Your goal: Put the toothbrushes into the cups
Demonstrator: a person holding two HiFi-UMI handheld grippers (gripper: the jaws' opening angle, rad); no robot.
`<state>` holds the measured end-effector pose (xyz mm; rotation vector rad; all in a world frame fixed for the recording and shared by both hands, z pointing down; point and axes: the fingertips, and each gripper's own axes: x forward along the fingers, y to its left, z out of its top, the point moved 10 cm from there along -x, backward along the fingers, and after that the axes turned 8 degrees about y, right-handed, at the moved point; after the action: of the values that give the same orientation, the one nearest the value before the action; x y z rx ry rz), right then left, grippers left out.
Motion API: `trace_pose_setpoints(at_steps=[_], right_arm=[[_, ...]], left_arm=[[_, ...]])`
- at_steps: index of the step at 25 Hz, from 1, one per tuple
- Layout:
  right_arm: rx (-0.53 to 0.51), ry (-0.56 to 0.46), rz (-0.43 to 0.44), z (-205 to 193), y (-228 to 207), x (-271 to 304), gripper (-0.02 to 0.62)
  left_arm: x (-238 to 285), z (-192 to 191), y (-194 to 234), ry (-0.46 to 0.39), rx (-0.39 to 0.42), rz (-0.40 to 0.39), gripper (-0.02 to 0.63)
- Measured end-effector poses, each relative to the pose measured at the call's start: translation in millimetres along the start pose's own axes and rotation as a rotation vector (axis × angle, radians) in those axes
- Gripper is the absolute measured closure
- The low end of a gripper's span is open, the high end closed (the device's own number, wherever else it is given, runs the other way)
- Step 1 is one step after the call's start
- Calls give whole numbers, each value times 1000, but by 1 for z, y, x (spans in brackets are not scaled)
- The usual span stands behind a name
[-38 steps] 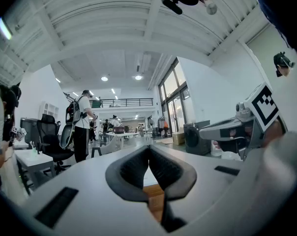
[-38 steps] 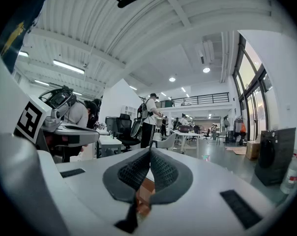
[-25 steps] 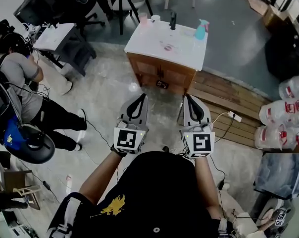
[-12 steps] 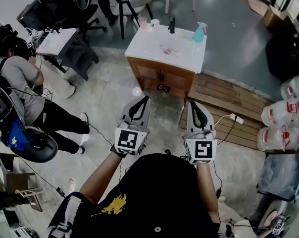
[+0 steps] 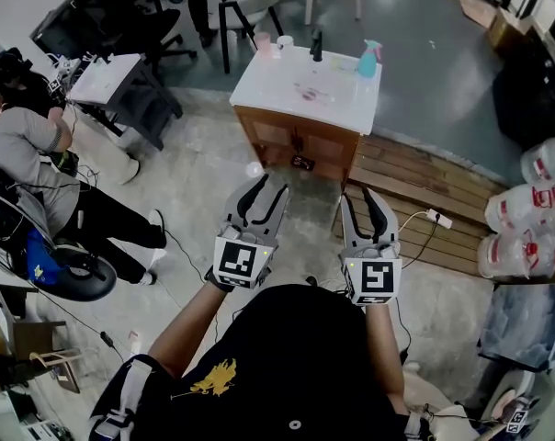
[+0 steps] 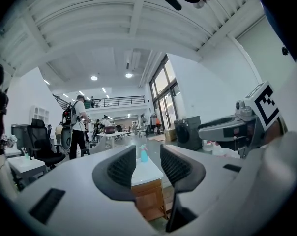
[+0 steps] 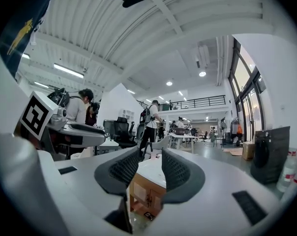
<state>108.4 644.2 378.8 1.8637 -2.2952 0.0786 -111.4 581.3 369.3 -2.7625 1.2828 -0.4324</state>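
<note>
A wooden cabinet with a white top point(image 5: 337, 95) stands on the floor ahead of me. At its far edge are a pink cup point(image 5: 262, 40), a white cup point(image 5: 285, 42), a dark upright object point(image 5: 319, 44) and a teal spray bottle point(image 5: 369, 59). A small pinkish item point(image 5: 310, 88), too small to identify, lies on the top. My left gripper point(image 5: 266, 187) and right gripper point(image 5: 360, 197) are side by side, well short of the cabinet. Both have just been opening and hold nothing. The spray bottle point(image 6: 143, 155) shows between the left jaws, the cabinet point(image 7: 147, 193) between the right ones.
A seated person point(image 5: 29, 154) is at the left, beside a desk point(image 5: 103, 72) and office chairs. A wooden pallet point(image 5: 424, 200) with a power strip point(image 5: 436, 216) lies right of the cabinet. Packs of water bottles point(image 5: 535, 219) sit at the far right.
Both grippers' jaws were shut before and now stand apart. The grippers have edged forward towards the cabinet.
</note>
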Motion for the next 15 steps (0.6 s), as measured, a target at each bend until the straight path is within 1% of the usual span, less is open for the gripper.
trace_pose_setpoints(at_steps=[3,7,9,12,15], right_arm=[[-30,20,-7,0,-10,-5,390],[-17,10,-63,-3,-32,-14,385],[-4,3,-80,-4,-38,-15,373],[23,-3,-87,-4,-39,-15,301],[61,-12,-115,-5,-41,-17,231]], left_arm=[[3,0,0,2,2,-14,417],[5,1,-1,0,11,-45,369],[5,1,-2,-2,5,-68,329],[6,1,0,8,-8,-79,279],[6,5,1,14,-37,-72,242]])
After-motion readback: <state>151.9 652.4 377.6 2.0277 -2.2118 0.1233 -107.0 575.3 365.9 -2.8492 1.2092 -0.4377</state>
